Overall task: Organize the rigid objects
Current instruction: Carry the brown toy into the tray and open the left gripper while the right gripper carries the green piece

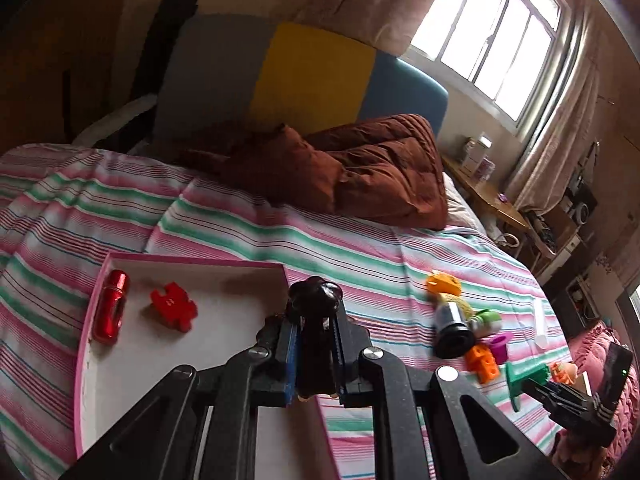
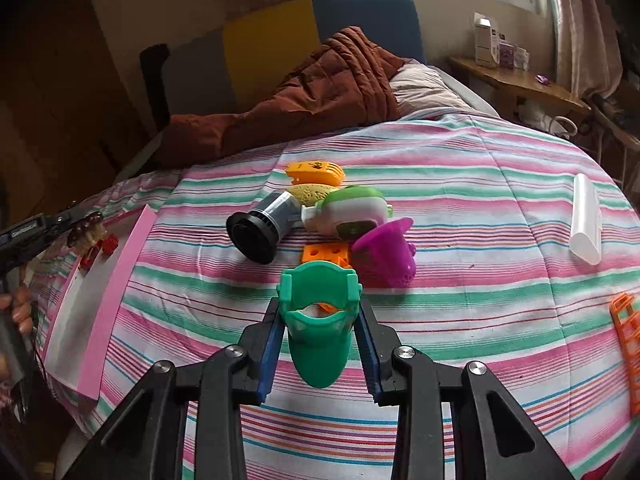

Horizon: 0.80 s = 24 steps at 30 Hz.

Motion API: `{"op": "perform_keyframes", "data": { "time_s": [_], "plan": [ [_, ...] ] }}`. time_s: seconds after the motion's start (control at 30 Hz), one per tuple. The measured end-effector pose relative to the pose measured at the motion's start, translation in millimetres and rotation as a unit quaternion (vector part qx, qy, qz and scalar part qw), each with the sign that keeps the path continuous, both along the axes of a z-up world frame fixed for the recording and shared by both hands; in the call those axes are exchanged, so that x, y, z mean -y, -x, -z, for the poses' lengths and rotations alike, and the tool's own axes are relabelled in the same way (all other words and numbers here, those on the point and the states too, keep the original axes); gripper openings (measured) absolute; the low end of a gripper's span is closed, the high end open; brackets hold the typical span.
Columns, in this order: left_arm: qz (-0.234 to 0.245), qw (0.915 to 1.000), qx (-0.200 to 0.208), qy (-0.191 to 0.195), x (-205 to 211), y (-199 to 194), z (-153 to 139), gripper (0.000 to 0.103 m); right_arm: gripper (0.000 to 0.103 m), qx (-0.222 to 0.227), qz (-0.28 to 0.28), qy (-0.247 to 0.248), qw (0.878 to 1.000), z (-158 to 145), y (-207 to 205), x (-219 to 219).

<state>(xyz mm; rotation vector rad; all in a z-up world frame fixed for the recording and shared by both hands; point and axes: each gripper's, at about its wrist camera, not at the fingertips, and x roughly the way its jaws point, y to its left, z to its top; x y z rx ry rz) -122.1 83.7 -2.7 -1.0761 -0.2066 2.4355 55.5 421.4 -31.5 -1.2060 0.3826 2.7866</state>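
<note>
My left gripper (image 1: 316, 344) is shut on a dark brown toy figure (image 1: 316, 300) and holds it over the right edge of the pink-rimmed box (image 1: 192, 264). In the box lie a red metallic capsule (image 1: 111, 306) and a red puzzle-shaped block (image 1: 174, 306). My right gripper (image 2: 320, 340) is shut on a green plastic piece (image 2: 318, 320), just above the striped bedspread. Ahead of it lie a black-and-silver cylinder (image 2: 260, 228), a green-and-white toy (image 2: 352, 210), a purple cup (image 2: 386, 252), an orange cube (image 2: 324, 254) and an orange clip (image 2: 316, 172).
A white tube (image 2: 586, 220) lies to the right on the bed, an orange lattice piece (image 2: 628, 340) at the right edge. A brown quilt (image 1: 360, 168) is bunched at the headboard. A wooden side table (image 2: 516, 80) stands by the window.
</note>
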Motion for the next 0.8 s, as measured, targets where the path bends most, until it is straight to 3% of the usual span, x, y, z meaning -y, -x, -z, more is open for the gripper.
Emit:
{"op": "perform_keyframes", "data": {
  "time_s": [0.27,0.43,0.67,0.77,0.8],
  "plan": [
    [-0.032,0.9974,0.063,0.013,17,58,50,0.013,0.036,-0.006,-0.031,0.012,0.999,-10,7,31],
    [-0.033,0.9976,0.017,0.059,17,64,50,0.013,0.036,-0.01,-0.059,0.019,0.998,-18,20,59],
    [-0.021,0.9911,-0.037,0.126,17,58,48,0.014,0.036,-0.013,-0.106,0.033,0.994,-23,49,110],
    [-0.012,0.991,-0.035,0.129,19,53,43,0.031,0.036,-0.011,-0.128,0.036,0.991,-24,63,132],
    [-0.012,0.9916,-0.037,0.124,21,50,39,0.032,0.036,-0.008,-0.135,0.036,0.99,-24,66,138]
  ]
}}
